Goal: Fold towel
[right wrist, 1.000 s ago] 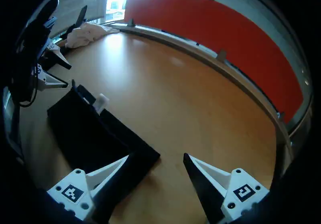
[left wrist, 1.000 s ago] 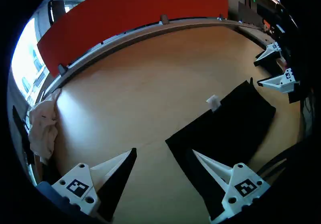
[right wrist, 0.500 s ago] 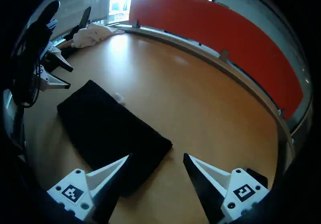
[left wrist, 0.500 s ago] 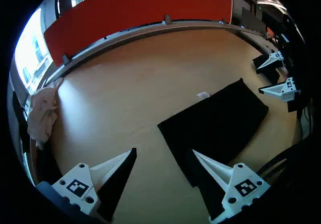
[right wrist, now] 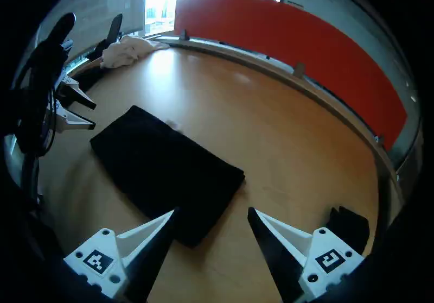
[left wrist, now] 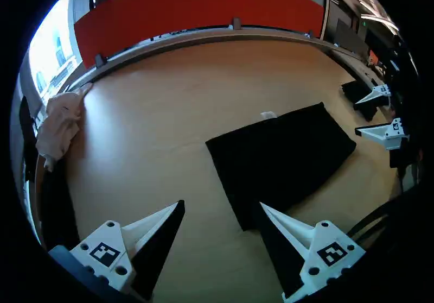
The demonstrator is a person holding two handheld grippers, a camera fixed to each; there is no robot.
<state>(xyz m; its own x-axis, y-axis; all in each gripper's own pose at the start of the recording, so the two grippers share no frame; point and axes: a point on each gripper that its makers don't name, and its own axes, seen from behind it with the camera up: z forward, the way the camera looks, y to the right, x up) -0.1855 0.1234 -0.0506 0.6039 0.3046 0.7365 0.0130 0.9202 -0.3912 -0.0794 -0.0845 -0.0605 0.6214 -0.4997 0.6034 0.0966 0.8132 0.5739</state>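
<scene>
**Left gripper view.** The black rectangular cloth towel point(left wrist: 279, 156) lies flat on the light-brown wooden tabletop point(left wrist: 163, 113) as a tidy oblong with straight edges. Nothing lifts or pinches it, so I judge it is a laid-down fold left to rest. A small white tag point(left wrist: 267, 115) peeps out at the towel's far edge.

The left gripper point(left wrist: 219, 232) hangs over the towel's near corner, angled forward and down. Its jaws are spread wide with nothing between them. One white finger overlaps that corner in the picture; whether it touches the cloth I cannot tell.

Past the towel's far end, the right gripper point(left wrist: 382, 113) stands apart from the cloth, its two fingers also well spread and empty. Well away from the towel, a crumpled pale pink cloth heap point(left wrist: 59, 124) sits at the table's edge. Beyond the towel, a long red upright partition panel point(left wrist: 200, 10) follows the table's far rim.

**Right gripper view.** The towel point(right wrist: 168, 170) lies just ahead of the right gripper point(right wrist: 211, 238), which tilts down toward its near end with the jaws wide and bare. Off the towel's opposite end the left gripper point(right wrist: 76, 106) is held clear, open-fingered.

With both tools free of the cloth, the pose reads as a pause between grasps. Whether another fold is wanted cannot be judged here.
</scene>
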